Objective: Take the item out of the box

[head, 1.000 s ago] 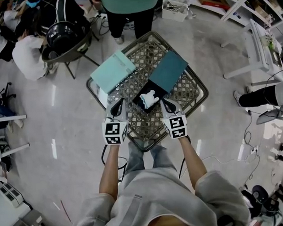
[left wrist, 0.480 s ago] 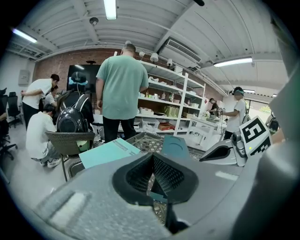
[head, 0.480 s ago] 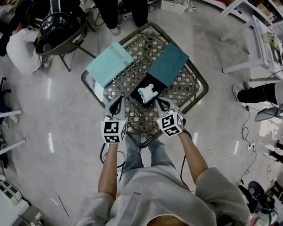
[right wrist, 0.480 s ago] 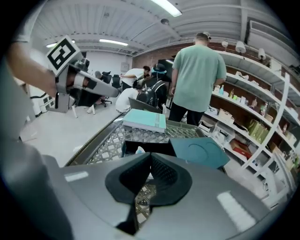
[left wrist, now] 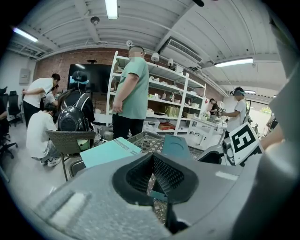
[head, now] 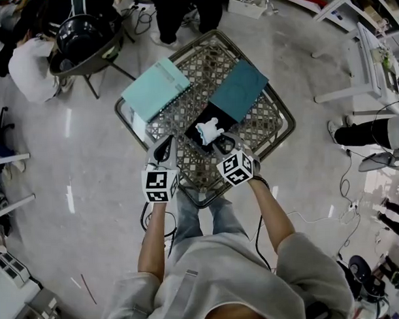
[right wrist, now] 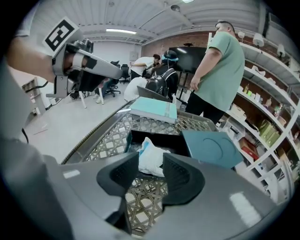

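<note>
Lying inside open black box [head: 211, 114], white item [head: 209, 130]

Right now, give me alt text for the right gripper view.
The right hand-held gripper, jaws just opening, nothing between them, points at a white bag in an open black box on a lattice table, teal lid beside it.

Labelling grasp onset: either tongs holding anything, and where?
Nothing held: right tongs have just been opening, jaws clear of the white item in the box; left tongs shut, empty.
</note>
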The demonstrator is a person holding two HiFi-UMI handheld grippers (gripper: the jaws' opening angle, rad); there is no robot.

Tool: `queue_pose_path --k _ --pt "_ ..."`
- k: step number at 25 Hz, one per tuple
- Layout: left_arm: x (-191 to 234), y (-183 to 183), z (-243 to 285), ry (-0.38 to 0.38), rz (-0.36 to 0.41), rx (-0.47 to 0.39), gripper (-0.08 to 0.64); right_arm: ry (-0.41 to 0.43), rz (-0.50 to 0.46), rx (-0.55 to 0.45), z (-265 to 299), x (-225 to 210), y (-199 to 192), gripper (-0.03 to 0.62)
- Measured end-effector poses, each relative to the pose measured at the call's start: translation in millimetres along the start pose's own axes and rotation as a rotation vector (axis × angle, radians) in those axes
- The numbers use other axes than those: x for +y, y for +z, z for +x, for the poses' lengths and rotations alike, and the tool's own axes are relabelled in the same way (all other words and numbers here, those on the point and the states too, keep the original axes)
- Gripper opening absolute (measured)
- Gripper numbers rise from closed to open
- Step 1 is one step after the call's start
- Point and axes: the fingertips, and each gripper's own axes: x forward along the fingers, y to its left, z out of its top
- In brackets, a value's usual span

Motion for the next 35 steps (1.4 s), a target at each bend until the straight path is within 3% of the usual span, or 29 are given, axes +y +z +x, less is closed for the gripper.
queue_pose_path --k 7,12,22,35 --pt "6.1 -4.3 -3.0 0.005 -0.002 0.007 0.003 0.019 0.091 0.034 16.5 -0.7 -4.0 0.314" --pt "9.5 -4.1 -3.1 0.004 -0.002 0.007 0.003 0.046 0.182 0.063 30.0 -0.9 -4.8 0.365" --pt "9.8 -12.4 -3.0 -0.003 -0.004 0.025 0.003 0.043 0.275 0.162 59.3 -4.8 -9.7 0.379" --pt "20.1 -22.9 -3.5 0.010 -0.022 0.036 0.004 0.040 0.269 0.264 93.1 -2.5 -13.2 0.379"
